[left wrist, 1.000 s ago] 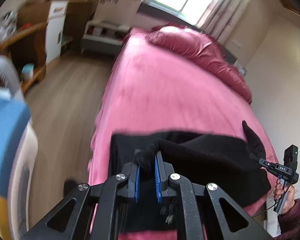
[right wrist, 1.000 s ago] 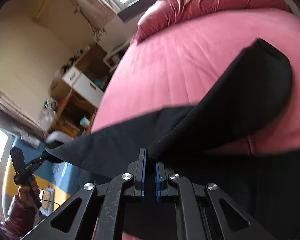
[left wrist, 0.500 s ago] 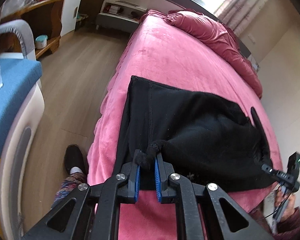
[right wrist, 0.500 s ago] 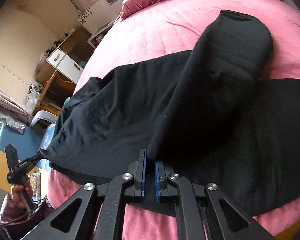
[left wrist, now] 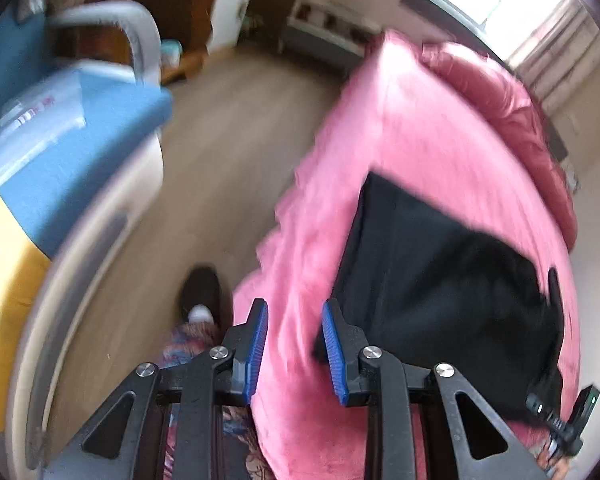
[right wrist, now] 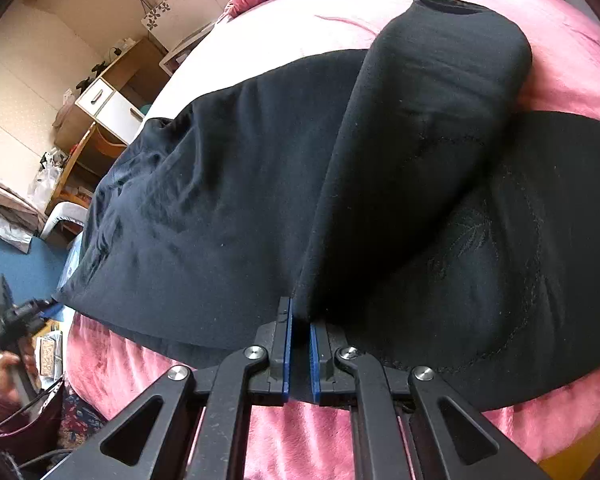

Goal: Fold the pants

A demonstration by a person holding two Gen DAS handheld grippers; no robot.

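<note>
Pants (right wrist: 228, 208) lie folded on the pink bed (left wrist: 440, 152) now, no longer lifted. Left gripper (left wrist: 294, 354) has just been opening, its jaws apart and empty, cloth released beside them. Right gripper (right wrist: 299, 344) stays clamped narrow on a black fold.

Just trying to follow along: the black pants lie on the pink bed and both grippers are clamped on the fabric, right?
Not quite. The black pants lie on the pink bed, but only the right gripper is clamped on fabric. The left gripper has just opened, empty, as the left wrist view shows.
</note>
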